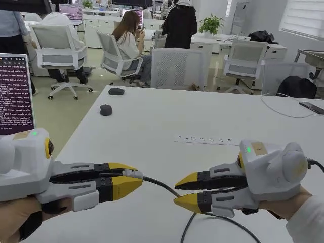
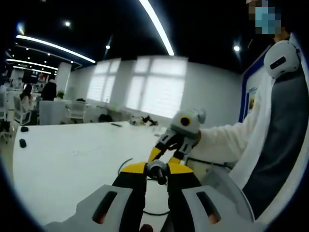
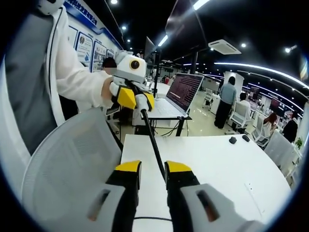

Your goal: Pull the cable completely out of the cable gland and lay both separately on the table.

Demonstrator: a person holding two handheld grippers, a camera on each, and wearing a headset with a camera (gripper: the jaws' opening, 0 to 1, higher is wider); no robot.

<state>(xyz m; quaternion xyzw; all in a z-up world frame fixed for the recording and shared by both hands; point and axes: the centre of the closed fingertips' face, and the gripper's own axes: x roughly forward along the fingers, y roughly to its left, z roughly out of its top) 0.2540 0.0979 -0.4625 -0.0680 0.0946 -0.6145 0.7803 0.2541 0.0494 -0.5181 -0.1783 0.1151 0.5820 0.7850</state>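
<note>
Over table, left gripper clamps cable gland as anchor; cable runs toward 3 o'clock between parted jaws of right gripper, likely poised to pull.

White table; office chairs; blinds, seemingly

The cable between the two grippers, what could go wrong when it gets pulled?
1. The right gripper is open, with the thin black cable running between its jaws. If it grips weakly, the cable may just slide through.
2. The left gripper pinches the small cable gland right at its tips, so a hard tug might pop it loose.
3. Both hang above the table, so a dropped gland could roll away.
</note>
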